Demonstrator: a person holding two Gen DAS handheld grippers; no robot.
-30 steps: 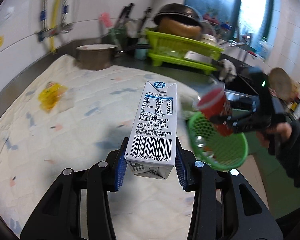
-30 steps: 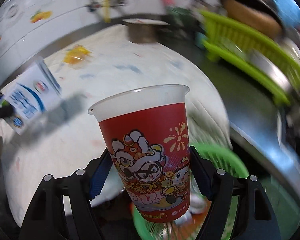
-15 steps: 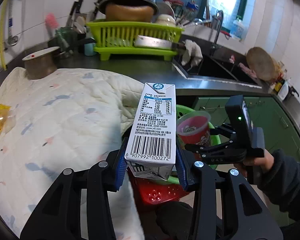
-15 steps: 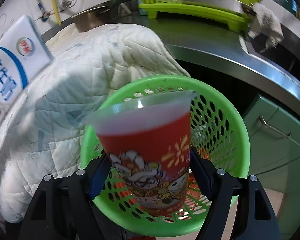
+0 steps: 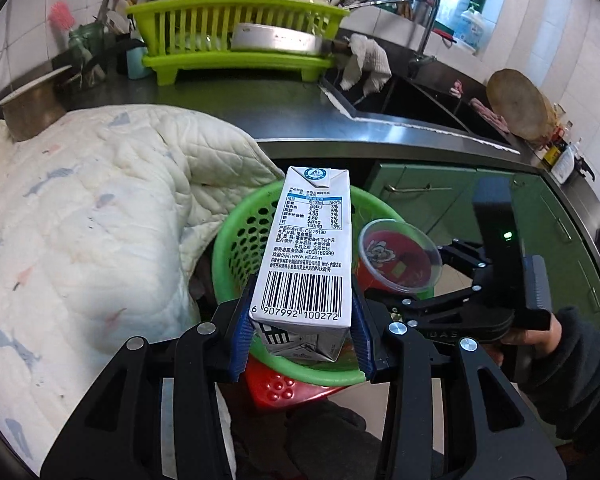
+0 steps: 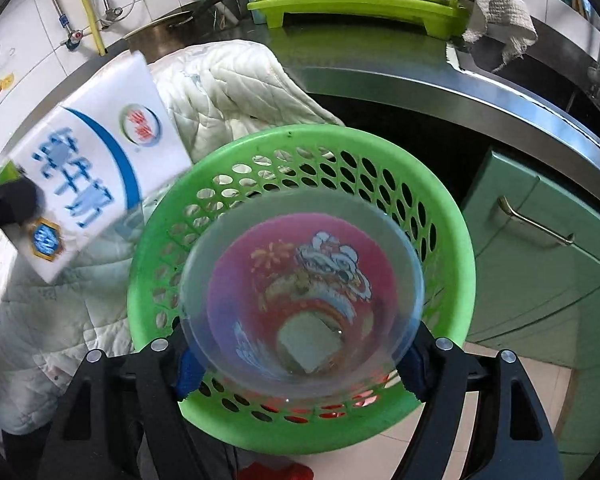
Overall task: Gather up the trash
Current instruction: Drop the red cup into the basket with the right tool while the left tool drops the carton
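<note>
My left gripper (image 5: 302,334) is shut on a white milk carton (image 5: 306,256) with a barcode, held upright over the near rim of a green perforated basket (image 5: 240,236). My right gripper (image 6: 296,364) is shut on a red plastic cup (image 6: 300,304) with a cartoon lion print, tipped so its mouth faces the camera, held over the green basket (image 6: 440,216). The cup (image 5: 396,256) and the right gripper (image 5: 436,280) show at the right of the left wrist view. The carton (image 6: 96,168) shows blurred at the left of the right wrist view.
A quilted white cloth (image 5: 80,220) covers the counter to the left. A lime dish rack (image 5: 236,36) with pots stands at the back, a sink (image 5: 412,92) to its right. Green cabinet doors (image 6: 540,248) are below the steel counter edge. A red stool (image 5: 284,388) sits under the basket.
Both grippers have moved off the cloth to above the green basket. The cup has tipped from upright to mouth-forward. The carton now hangs over the basket's near rim.
</note>
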